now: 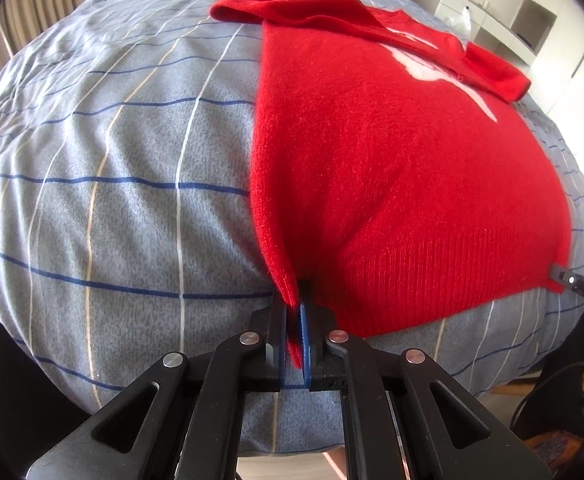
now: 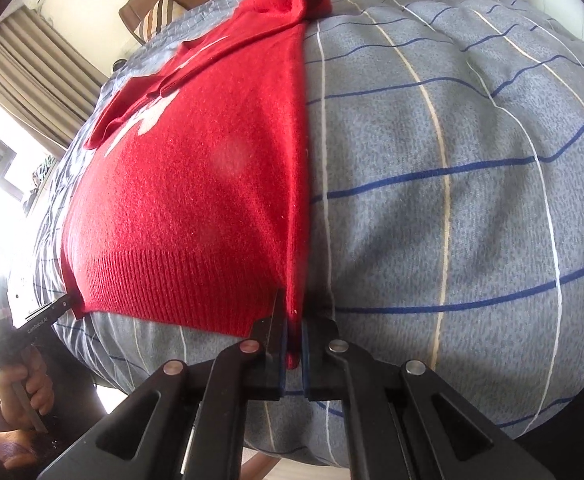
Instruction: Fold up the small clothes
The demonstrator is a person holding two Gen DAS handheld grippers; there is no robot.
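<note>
Sweater [image 1: 391, 168] lay flat on the bed [image 1: 112, 160], sleeves folded in; our left gripper [image 1: 293, 320] and right gripper [image 2: 293, 332] each pinched a hem corner. Uneven lifting, we judged, could spill those sleeves.

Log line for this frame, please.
phase: hem grasp | left gripper: shut on red sweater hem corner | right gripper: shut on opposite corner | sleeves: folded across chest | surface: bed
</note>
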